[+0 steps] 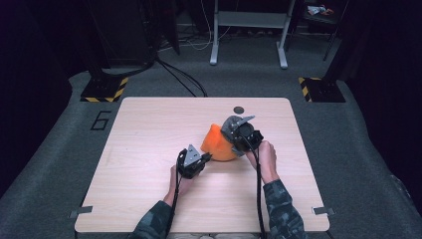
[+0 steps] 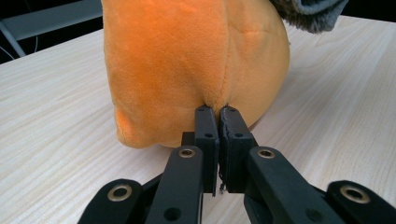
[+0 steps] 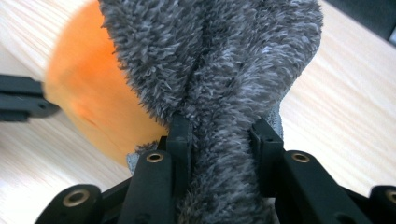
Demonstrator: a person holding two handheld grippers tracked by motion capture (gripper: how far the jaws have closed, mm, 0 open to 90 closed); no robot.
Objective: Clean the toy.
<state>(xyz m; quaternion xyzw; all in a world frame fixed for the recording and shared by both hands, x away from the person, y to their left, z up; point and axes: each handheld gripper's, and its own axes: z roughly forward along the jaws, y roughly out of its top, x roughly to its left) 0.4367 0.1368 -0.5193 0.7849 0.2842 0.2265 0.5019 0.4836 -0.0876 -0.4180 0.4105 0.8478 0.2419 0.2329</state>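
Plush toy (image 1: 218, 143), orange with a grey furry part, sits near the middle of the table (image 1: 149, 149) in the high view, between the left gripper (image 1: 205, 158) and right gripper (image 1: 239, 144), bare wood all round. Left gripper view: 2 jaws pinch shut on an orange fabric fold (image 2: 212, 95). Right gripper view: jaws clamp the grey fur (image 3: 224, 116), partly open around it.

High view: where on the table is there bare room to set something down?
Bare wood spans the table left of the orange plush, the far strip around the dark disc, and the right side beyond the right gripper. The middle is crowded: the left gripper and forearms flank the plush.
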